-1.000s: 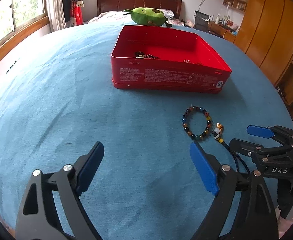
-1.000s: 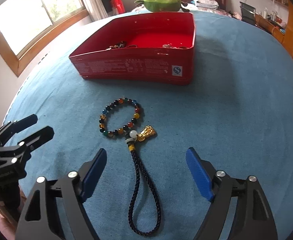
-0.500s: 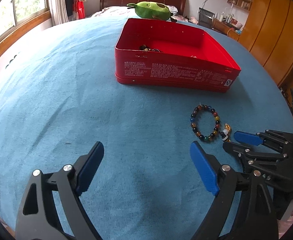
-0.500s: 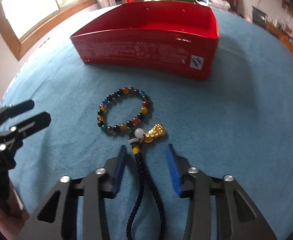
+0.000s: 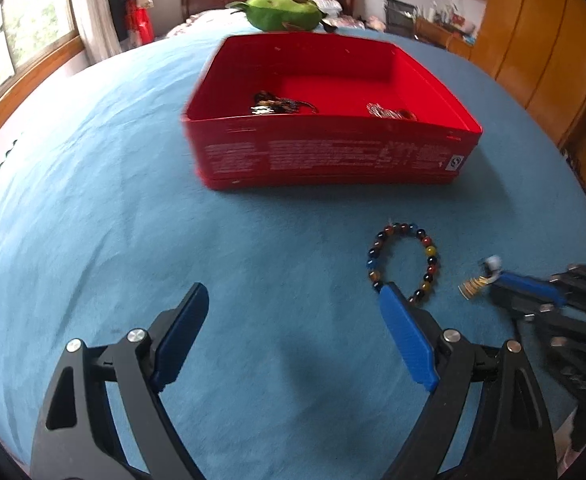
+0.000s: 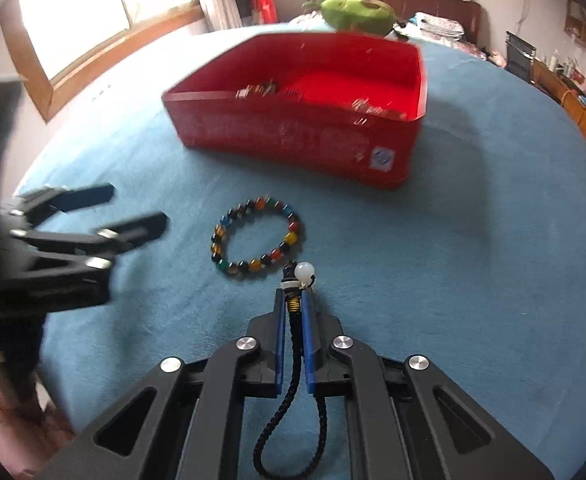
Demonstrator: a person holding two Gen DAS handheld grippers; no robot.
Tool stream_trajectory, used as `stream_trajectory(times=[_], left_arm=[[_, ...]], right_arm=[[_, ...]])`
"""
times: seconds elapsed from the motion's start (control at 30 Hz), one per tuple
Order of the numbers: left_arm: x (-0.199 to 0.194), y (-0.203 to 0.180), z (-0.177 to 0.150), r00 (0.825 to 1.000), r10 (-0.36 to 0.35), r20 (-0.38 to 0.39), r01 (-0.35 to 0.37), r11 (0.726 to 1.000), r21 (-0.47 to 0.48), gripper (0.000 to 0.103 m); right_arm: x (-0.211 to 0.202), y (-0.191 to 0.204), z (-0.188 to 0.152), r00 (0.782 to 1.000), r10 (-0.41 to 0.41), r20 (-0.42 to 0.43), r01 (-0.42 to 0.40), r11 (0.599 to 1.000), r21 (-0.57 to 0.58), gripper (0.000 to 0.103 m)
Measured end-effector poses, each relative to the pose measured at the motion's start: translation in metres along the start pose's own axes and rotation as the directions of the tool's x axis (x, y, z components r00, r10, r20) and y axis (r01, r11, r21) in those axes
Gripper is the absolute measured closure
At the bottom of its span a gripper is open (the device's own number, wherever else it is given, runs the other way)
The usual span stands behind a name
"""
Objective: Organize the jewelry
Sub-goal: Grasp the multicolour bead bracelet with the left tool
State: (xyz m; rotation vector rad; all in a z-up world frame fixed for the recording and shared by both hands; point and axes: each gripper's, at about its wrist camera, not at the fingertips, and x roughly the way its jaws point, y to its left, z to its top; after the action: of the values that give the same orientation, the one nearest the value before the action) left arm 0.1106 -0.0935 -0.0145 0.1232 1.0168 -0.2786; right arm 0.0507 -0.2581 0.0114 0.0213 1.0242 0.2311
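A bracelet of coloured beads point(image 6: 256, 242) lies on the blue cloth in front of a red tin box point(image 6: 305, 136). A black braided cord point(image 6: 293, 364) with a white bead point(image 6: 305, 270) and gold charm point(image 5: 473, 287) hangs from it. My right gripper point(image 6: 293, 300) is shut on the cord just behind the white bead, and shows at the right of the left wrist view point(image 5: 529, 286). My left gripper point(image 5: 293, 320) is open and empty, left of the bracelet point(image 5: 403, 260). The box point(image 5: 333, 156) holds several jewelry pieces point(image 5: 277, 105).
A green plush toy point(image 5: 283, 12) lies beyond the box. The blue cloth point(image 5: 93, 220) covers the whole surface. A window is at the left, wooden wardrobes point(image 5: 541, 40) at the right, a bed headboard behind.
My right gripper moved forward and closed on the black cord, lifting the charm end slightly. My left gripper moved closer to the box and stayed open.
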Motion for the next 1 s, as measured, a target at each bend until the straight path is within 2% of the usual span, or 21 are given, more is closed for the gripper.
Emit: stream_trajectory(times=[0.13, 0.27, 0.3, 0.33, 0.37, 0.4, 0.43, 0.47, 0.5, 0.7, 1.0], left_arm=[[0.017, -0.013, 0.009, 0.999, 0.036, -0.028, -0.035, 0.998, 0.046, 0.021], [0.034, -0.021, 0.015, 0.997, 0.053, -0.059, -0.049, 0.996, 0.072, 0.031], [0.037, -0.023, 0.016, 0.998, 0.024, -0.061, -0.019, 0.997, 0.08, 0.039], [0.041, -0.024, 0.017, 0.996, 0.02, -0.087, -0.011, 0.996, 0.094, 0.047], [0.042, -0.026, 0.017, 0.997, 0.028, -0.075, -0.02, 0.995, 0.102, 0.052], [0.041, -0.028, 0.017, 0.997, 0.027, -0.066, -0.02, 0.993, 0.114, 0.068], [0.04, -0.03, 0.017, 0.998, 0.023, -0.063, -0.014, 0.991, 0.13, 0.077], [0.039, -0.032, 0.016, 0.998, 0.013, -0.065, -0.004, 0.99, 0.138, 0.09], [0.038, -0.031, 0.016, 0.998, 0.006, -0.069, 0.003, 0.991, 0.136, 0.097], [0.029, -0.012, 0.012, 0.995, -0.068, -0.067, 0.073, 0.995, 0.067, 0.097], [-0.014, 0.003, -0.001, 0.997, -0.064, 0.032, 0.062, 0.997, 0.039, 0.097]], right_arm=[[-0.014, -0.006, 0.001, 1.0, 0.011, 0.023, -0.011, 1.0, 0.016, 0.096], [-0.011, -0.009, -0.006, 0.999, 0.036, 0.013, -0.037, 0.999, 0.032, 0.096], [-0.008, -0.011, -0.007, 0.999, 0.04, 0.008, -0.04, 0.999, 0.034, 0.096], [-0.004, -0.009, -0.005, 0.999, 0.043, 0.005, -0.043, 0.998, 0.036, 0.096], [-0.002, -0.009, -0.004, 0.999, 0.048, 0.002, -0.048, 0.998, 0.04, 0.096], [-0.001, -0.01, -0.004, 0.999, 0.051, 0.001, -0.051, 0.998, 0.043, 0.096], [-0.001, -0.011, -0.004, 0.999, 0.053, 0.001, -0.053, 0.997, 0.048, 0.096], [-0.001, -0.012, -0.004, 0.999, 0.055, 0.003, -0.055, 0.997, 0.052, 0.096], [-0.001, -0.014, -0.004, 0.998, 0.056, 0.004, -0.056, 0.997, 0.055, 0.096], [-0.006, -0.019, -0.003, 0.998, 0.062, 0.017, -0.063, 0.996, 0.067, 0.096], [-0.003, -0.017, -0.002, 0.998, 0.061, 0.006, -0.061, 0.996, 0.064, 0.096]])
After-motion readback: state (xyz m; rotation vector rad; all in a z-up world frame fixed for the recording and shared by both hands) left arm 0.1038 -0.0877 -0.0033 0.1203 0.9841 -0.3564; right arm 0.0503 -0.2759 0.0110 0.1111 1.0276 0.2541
